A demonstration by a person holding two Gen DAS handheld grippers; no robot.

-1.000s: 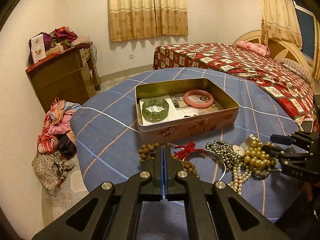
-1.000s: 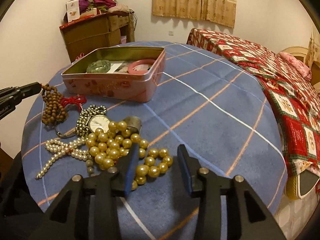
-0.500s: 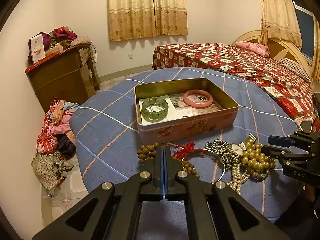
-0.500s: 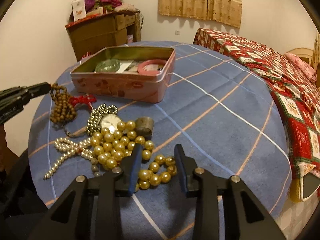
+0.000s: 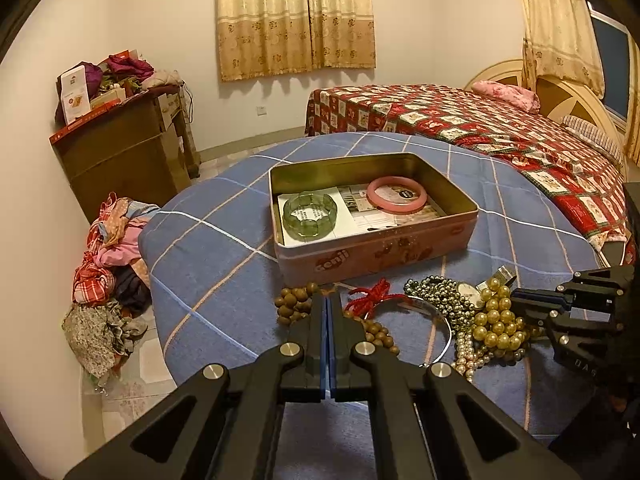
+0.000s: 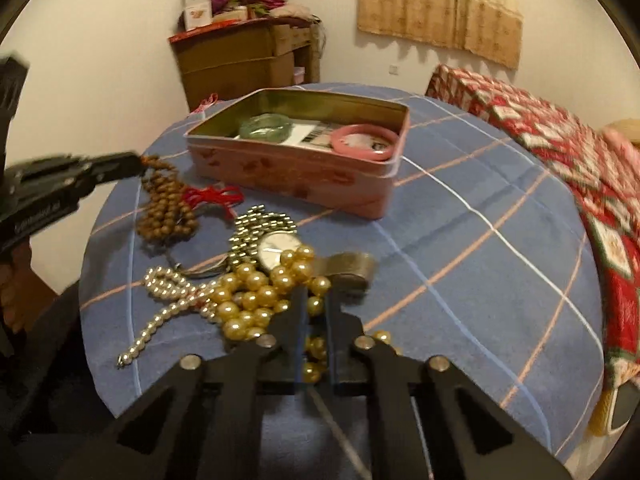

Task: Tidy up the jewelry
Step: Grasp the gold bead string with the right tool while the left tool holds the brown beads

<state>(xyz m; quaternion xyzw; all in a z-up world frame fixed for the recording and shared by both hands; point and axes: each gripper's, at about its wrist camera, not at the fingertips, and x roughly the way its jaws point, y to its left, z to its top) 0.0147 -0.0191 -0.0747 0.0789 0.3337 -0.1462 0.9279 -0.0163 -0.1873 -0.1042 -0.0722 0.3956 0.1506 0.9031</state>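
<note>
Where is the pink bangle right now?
The pink bangle lies inside the tin, at its right end in the left wrist view, beside the green bracelet.

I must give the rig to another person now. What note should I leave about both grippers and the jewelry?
Right gripper: shut on gold bead necklace, still on the blue cloth.
Left gripper: shut, empty, by the brown bead string.
Done: green bracelet and pink bangle in the tin.
Left: gold beads, brown beads, white pearls, dark bead strand, watch.
</note>
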